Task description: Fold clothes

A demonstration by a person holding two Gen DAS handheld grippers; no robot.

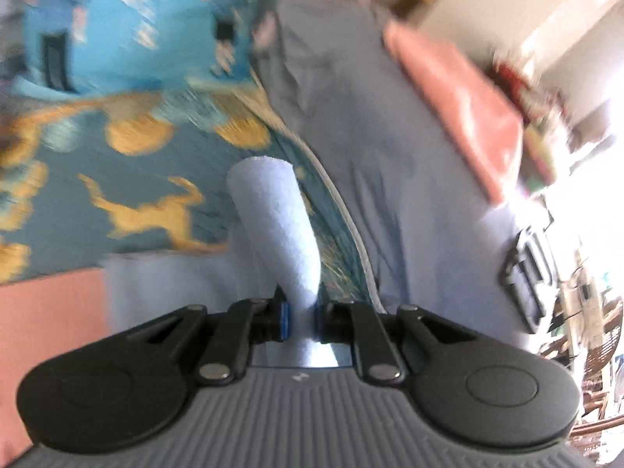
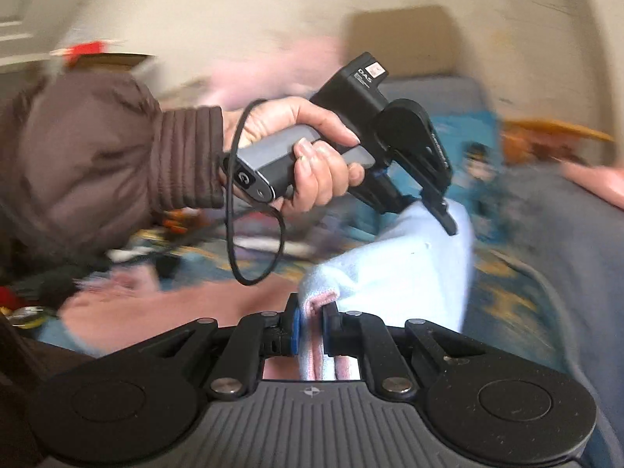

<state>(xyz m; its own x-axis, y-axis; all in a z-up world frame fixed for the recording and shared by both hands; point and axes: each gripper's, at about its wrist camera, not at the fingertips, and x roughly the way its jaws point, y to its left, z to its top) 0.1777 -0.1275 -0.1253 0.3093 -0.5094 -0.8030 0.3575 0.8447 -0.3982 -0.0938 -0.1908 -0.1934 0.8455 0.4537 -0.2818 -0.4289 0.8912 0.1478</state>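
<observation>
Cloth of pale blue fleece [image 2: 394, 273] with a pink inner side is the task's thing, and it is held up above the patterned bedcover [image 1: 128, 179], stretched between both tools. The right gripper [image 2: 311, 325] is clamped on one folded edge, where the pink layer shows between the pads. The left gripper [image 1: 301, 318] is also closed on a roll of the same cloth, which stands up and away from its pads. In the right wrist view the left gripper bites the far edge of the cloth, so the long axis of the cloth runs from one gripper to the other, and each is at its own end. To my judgement, the coming move depends on bringing these two ends together. A hand [image 2: 308, 156] in a brown sleeve [image 2: 117, 156] holds the left tool; the body of it carries the letters "DAS", the smaller print is unreadable.
</observation>
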